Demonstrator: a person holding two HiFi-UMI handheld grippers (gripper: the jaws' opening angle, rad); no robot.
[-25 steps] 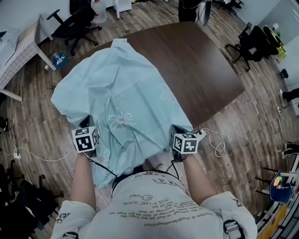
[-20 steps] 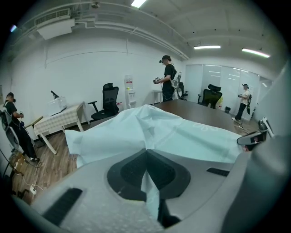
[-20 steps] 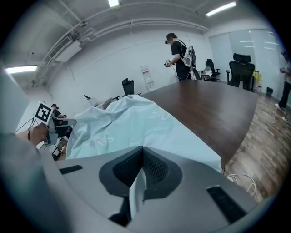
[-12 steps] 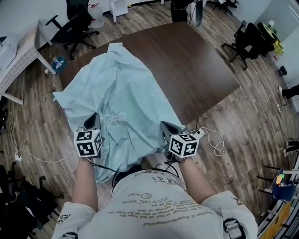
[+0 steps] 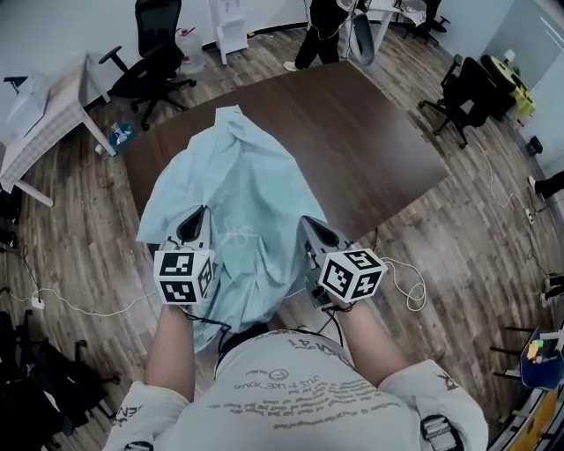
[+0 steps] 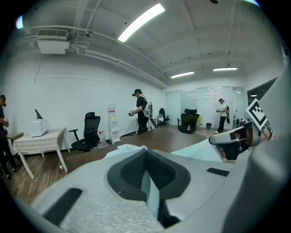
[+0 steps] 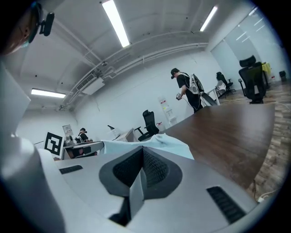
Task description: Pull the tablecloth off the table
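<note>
The light blue tablecloth (image 5: 236, 189) lies bunched in a long strip on the dark brown table (image 5: 370, 132), and its near end hangs over the table's front edge toward the person. My left gripper (image 5: 201, 217) is shut on the cloth's near left part, and a thin fold shows between its jaws (image 6: 146, 182). On the near right part my right gripper (image 5: 307, 225) is shut too, with a fold pinched in its jaws (image 7: 138, 182). Both grippers point up and forward, lifted above the table edge. Beyond the jaws the cloth (image 7: 169, 141) trails away over the tabletop.
Black office chairs (image 5: 150, 62) (image 5: 471, 84) stand around the table. A small table with a checked cover (image 5: 44, 114) is at the far left. A person (image 5: 322, 22) stands beyond the far edge. A white cable (image 5: 401, 282) lies on the wood floor at the right.
Both grippers have risen and tilted upward with the cloth held. The cloth has slid toward the person and bunched narrower, baring more of the tabletop.
</note>
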